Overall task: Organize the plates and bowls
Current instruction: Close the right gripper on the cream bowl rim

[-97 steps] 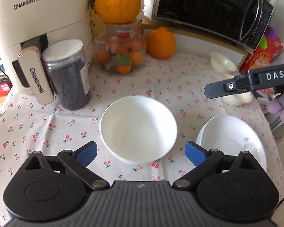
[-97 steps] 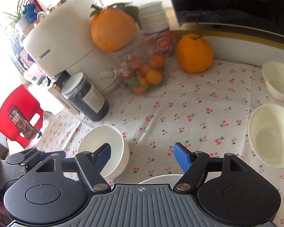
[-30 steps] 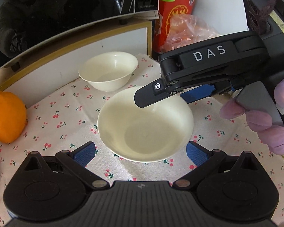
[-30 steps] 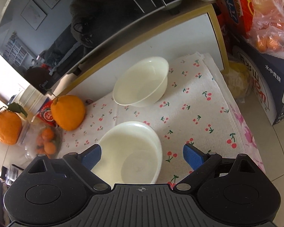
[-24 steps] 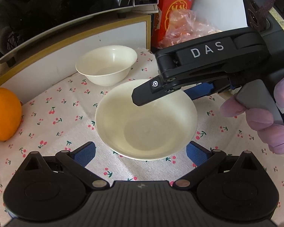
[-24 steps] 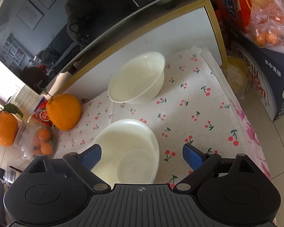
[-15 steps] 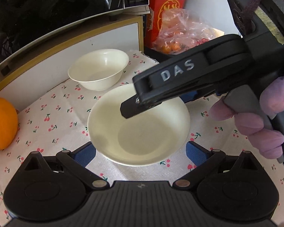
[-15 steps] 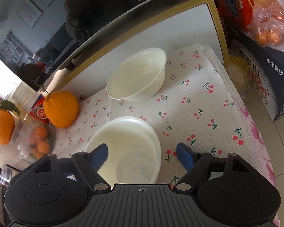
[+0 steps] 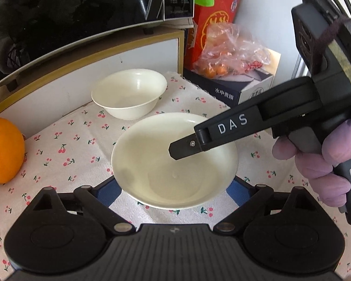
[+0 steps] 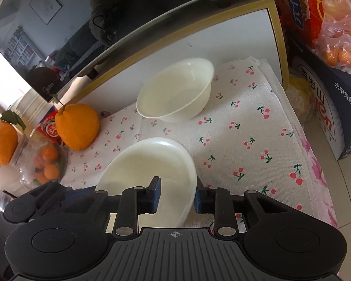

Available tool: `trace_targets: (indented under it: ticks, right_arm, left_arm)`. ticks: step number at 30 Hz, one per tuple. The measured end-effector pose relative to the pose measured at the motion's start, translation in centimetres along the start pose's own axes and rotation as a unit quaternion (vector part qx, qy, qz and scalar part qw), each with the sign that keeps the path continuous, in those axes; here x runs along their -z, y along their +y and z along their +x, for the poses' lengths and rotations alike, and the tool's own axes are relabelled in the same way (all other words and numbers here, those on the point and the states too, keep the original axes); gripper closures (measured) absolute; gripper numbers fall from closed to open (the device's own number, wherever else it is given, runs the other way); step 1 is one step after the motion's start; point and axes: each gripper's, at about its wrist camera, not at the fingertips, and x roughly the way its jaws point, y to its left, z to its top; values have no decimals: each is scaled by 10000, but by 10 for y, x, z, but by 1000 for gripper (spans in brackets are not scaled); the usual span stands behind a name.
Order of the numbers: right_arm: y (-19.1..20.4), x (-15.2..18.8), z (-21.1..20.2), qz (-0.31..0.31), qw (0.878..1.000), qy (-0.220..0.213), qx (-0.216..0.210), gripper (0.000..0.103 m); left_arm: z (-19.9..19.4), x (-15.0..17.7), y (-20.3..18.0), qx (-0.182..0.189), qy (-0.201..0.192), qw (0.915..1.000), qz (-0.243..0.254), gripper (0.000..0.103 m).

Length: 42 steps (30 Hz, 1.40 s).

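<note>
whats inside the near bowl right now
No food shows in the near bowl. One finger of the right gripper reaches inside its rim, hiding part of the bowl's inside.

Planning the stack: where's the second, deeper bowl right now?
The deeper bowl sits on the cloth against the white microwave shelf, just behind the near bowl.

The near bowl hides most of both blue pads of the left gripper. The orange is cut by the left edge.
</note>
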Motion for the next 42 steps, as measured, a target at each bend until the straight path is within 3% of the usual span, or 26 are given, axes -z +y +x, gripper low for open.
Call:
trace_targets:
  ticks: [16,42]
  right_arm:
    - [14,-4,-10,-139,9998,-97,-42,76]
    - [85,-2,-68,-816,9960,-125,-345,76]
  left_arm:
    - [-16,-4,1,-85,-212,9997,-94,9]
    - [-100,3,3,-232,-665,9960,-548,10]
